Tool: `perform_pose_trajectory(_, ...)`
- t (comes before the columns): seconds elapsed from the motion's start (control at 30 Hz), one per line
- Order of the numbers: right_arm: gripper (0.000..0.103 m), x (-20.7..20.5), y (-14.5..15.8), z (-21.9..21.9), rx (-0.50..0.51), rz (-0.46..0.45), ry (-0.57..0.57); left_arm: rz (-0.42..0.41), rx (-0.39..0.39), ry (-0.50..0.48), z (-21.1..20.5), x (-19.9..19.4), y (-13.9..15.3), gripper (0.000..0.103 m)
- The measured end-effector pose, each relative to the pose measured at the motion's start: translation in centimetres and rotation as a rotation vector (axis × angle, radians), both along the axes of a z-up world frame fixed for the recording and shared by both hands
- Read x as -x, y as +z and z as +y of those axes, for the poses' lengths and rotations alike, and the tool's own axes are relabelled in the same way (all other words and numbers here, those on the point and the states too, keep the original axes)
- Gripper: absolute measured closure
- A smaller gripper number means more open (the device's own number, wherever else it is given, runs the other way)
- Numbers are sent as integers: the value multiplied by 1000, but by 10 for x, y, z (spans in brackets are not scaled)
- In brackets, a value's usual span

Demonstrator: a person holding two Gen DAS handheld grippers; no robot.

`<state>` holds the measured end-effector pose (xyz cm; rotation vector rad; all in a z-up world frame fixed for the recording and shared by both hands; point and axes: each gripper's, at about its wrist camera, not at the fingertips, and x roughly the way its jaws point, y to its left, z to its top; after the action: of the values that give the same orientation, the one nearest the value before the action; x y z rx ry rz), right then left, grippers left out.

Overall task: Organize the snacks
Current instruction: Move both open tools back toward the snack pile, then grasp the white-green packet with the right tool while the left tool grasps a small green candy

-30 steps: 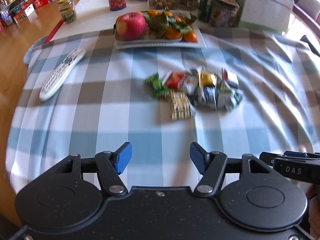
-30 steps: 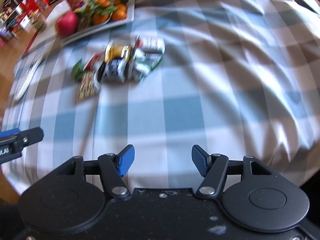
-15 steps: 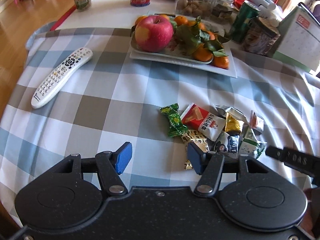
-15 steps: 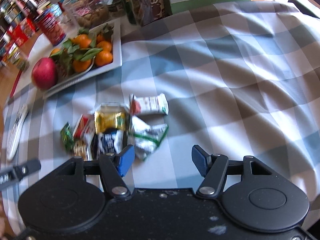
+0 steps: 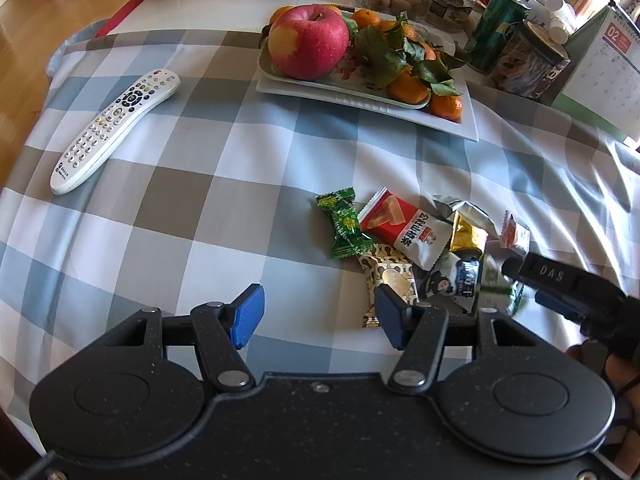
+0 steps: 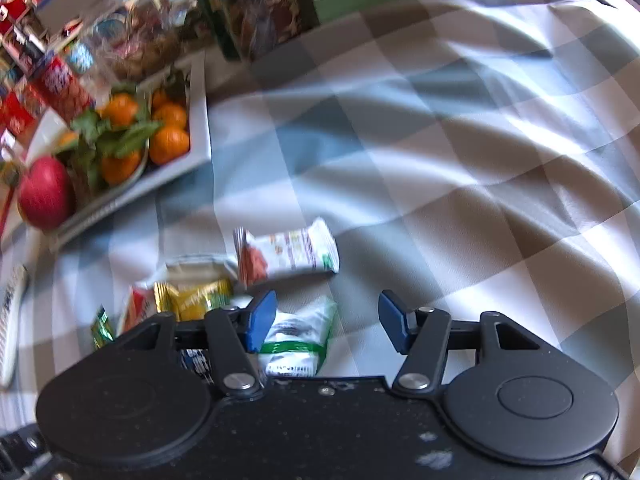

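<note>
Foil + plastic: we see a small heap of snack packets (image 5: 420,256) on a blue-grey-white checked cloth (image 5: 200,208), w/ a white plate (image 5: 360,98) of fruit well beyond it.
Left claw (image 5: 318,316): jaws wide apart, holding nothing; its right finger tip sits over the edge of the beige patterned packet (image 5: 390,276).
Right claw (image 6: 328,322): also spread wide, nothing held; its left finger is at the white-and-green packet (image 6: 298,338). View is motion-blurred, so we can't tell if it touches.
Snacks: clustered and overlapping: green twist-wrap candy (image 5: 344,228), red-and-white packet (image 5: 404,226), gold packet (image 5: 468,236). One white bar (image 6: 288,254) lies apart on the far side.
Risk 1: overlapping packets; we think a pinch could catch two at once or drag neighbours.
Risk 2: flat, slick wrappers on soft cloth; fingers may slide over, or nip a cloth fold instead.
Risk 3: both claws are near the same heap; they could bump.
Risk 4: cloth is loose and wrinkled on the right; a pull may shift the remote (image 5: 116,128) or plate.
Textures: wrappers crinkly, shiny, thin; candy has twisted ends; apple (image 5: 308,42) smooth, round; oranges (image 5: 408,88) w/ leaves.
</note>
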<state>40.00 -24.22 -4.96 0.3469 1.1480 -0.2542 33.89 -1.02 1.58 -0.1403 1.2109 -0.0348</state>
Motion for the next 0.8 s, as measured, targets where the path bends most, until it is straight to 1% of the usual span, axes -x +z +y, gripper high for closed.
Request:
perform_pose_trajectory(0.1, 44, 4, -2, 5, -5, 23, 33, 6, -7, 8, 1, 0, -2, 40)
perform_pose_trajectory(0.23, 44, 11, -1, 11, -23, 83, 104, 17, 0, 10, 0, 0, -4, 40)
perform_pose_trajectory(0.4, 44, 22, 0, 15, -17, 140, 162, 19, -4, -13, -6, 2, -6, 40)
perform_pose_trajectory(0.6, 44, 26, -3, 10, -46, 173, 158, 27, -14, -53, -15, 3, -9, 40)
perform_pose_trajectory(0.73, 43, 26, -5, 8, -59, 175, 141, 25, -22, -55, -16, 4, -10, 40)
perform_pose_trajectory(0.8, 42, 23, -5, 8, -54, 176, 143, 27, -12, -46, -13, 3, -10, 40)
